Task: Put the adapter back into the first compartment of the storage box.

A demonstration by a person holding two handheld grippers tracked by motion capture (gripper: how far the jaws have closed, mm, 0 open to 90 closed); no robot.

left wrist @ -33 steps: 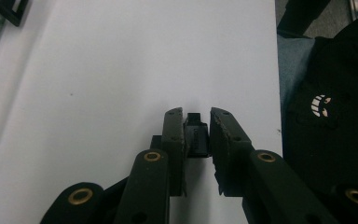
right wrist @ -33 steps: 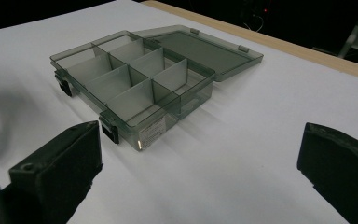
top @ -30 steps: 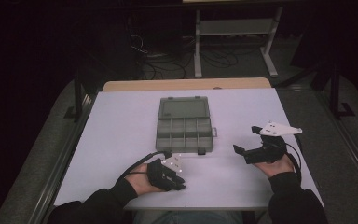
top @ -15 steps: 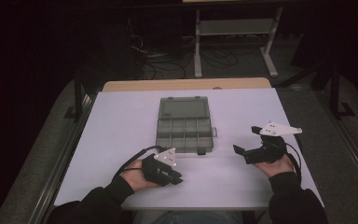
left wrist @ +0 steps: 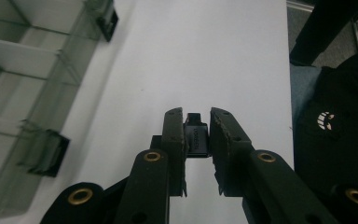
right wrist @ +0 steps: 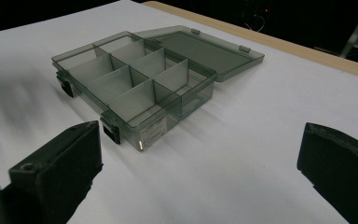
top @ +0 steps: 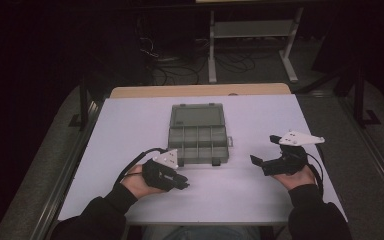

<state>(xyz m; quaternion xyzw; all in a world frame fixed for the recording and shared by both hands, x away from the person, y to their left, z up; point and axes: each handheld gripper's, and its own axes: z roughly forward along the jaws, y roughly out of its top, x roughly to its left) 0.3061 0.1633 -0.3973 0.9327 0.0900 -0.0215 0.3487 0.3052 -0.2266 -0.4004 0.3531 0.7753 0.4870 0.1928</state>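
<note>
Organizer box (top: 199, 134), lid folded flat, mid-table (top: 130, 125), compartments bare. Our left claw (left wrist: 197, 125) pinches a small black part (left wrist: 196, 136) near the front latch; right claw (right wrist: 200, 172) gapes wide. Risk, we judge: the thin grip slips, dropping the part outside the dividers.

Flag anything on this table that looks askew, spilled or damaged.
Nothing stands out. The organizer box sits square on the white table, lid laid flat open behind it, dividers upright, no compartment showing contents. The left tongs pinch a small black part; the right tongs are open.
</note>
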